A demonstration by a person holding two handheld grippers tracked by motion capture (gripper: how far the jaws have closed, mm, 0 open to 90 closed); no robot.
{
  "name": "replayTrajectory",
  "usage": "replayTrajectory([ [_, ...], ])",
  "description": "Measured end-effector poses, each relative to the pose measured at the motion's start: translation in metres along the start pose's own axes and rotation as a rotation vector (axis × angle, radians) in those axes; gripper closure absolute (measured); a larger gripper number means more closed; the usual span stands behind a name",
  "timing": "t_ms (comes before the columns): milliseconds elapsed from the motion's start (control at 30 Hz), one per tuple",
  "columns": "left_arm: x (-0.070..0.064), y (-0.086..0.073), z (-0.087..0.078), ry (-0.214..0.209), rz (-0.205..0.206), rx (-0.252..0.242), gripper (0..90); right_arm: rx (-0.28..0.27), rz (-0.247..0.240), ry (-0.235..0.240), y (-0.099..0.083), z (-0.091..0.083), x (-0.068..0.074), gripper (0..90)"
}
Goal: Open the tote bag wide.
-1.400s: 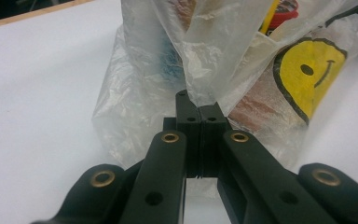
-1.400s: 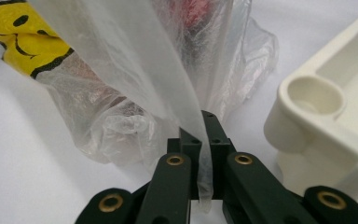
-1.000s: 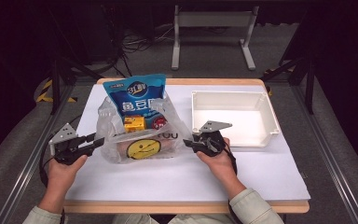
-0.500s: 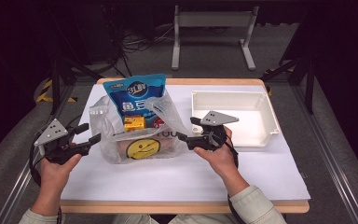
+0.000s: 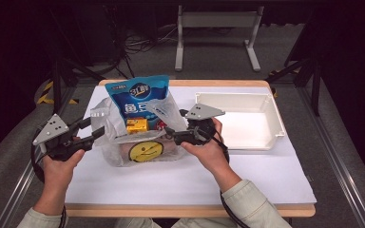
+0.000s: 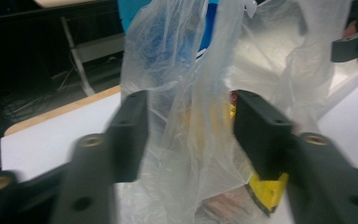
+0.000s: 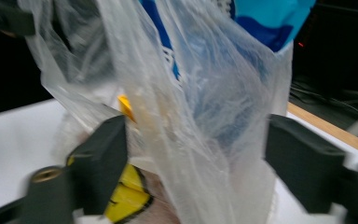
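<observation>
The full bag point(image 5: 138, 137) sits at the table's point(image 5: 190, 180) left-centre with nothing yet in the tray point(image 5: 240, 124) to its right, and both the left gripper point(image 5: 88, 135) and right gripper point(image 5: 171, 135) are spread around its plastic handles, not yet pinching.

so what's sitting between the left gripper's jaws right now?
In the left gripper view, a fold of the clear plastic bag stands between the open jaws of the left gripper; the jaws have not closed on it.

Left gripper point(image 5: 95, 131) and right gripper point(image 5: 170, 135) flank the clear plastic bag point(image 5: 140, 137) beside the white tray point(image 5: 271, 123)
</observation>
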State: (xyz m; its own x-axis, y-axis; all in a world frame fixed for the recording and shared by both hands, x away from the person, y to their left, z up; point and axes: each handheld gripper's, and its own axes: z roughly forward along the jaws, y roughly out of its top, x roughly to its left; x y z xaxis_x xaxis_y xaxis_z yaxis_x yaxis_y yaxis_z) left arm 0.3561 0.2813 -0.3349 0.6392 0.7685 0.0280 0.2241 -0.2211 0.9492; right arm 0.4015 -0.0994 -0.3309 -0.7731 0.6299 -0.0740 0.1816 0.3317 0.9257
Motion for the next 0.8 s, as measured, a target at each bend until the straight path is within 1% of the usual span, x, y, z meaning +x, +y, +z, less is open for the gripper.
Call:
replayTrajectory([
  [67, 0.002, -0.004, 0.003, 0.03, 0.01, 0.024, 63.7, 0.014, -0.004, -0.027, 0.0, 0.002, 0.0, 47.5],
  [100, 0.003, -0.006, 0.004, 0.035, 0.013, 0.035, 71.5, 0.011, -0.002, -0.025, -0.002, 0.002, -0.002, 59.6],
  [133, 0.004, -0.007, 0.004, 0.036, 0.012, 0.039, 76.0, 0.003, 0.0, -0.025, -0.004, 0.001, -0.004, 67.1],
  [167, 0.006, -0.009, 0.004, 0.034, 0.008, 0.042, 79.2, 0.0, 0.003, -0.038, -0.005, 0.0, -0.005, 73.8],
  [233, 0.007, -0.011, 0.004, 0.032, 0.003, 0.048, 85.1, -0.012, 0.028, -0.053, -0.01, -0.003, -0.011, 84.9],
  [267, 0.007, -0.011, 0.004, 0.032, 0.003, 0.048, 86.3, -0.018, 0.042, -0.056, -0.012, -0.005, -0.014, 87.2],
  [300, 0.008, -0.013, 0.004, 0.034, 0.002, 0.051, 86.3, -0.018, 0.042, -0.056, -0.012, -0.005, -0.014, 87.2],
  [400, 0.011, -0.017, 0.004, 0.035, -0.007, 0.067, 87.7, -0.028, 0.069, -0.062, -0.018, -0.011, -0.02, 89.0],
  [567, 0.014, -0.027, 0.007, 0.035, -0.025, 0.104, 88.1, -0.013, 0.086, -0.069, -0.031, -0.016, -0.024, 89.2],
  [633, 0.015, -0.03, 0.008, 0.032, -0.034, 0.111, 88.1, -0.007, 0.1, -0.067, -0.037, -0.016, -0.026, 89.3],
  [767, 0.019, -0.037, 0.01, 0.021, -0.046, 0.146, 88.3, 0.013, 0.135, -0.053, -0.05, -0.015, -0.03, 89.3],
  [800, 0.019, -0.038, 0.01, 0.02, -0.052, 0.147, 88.3, 0.02, 0.142, -0.049, -0.054, -0.016, -0.031, 89.4],
])
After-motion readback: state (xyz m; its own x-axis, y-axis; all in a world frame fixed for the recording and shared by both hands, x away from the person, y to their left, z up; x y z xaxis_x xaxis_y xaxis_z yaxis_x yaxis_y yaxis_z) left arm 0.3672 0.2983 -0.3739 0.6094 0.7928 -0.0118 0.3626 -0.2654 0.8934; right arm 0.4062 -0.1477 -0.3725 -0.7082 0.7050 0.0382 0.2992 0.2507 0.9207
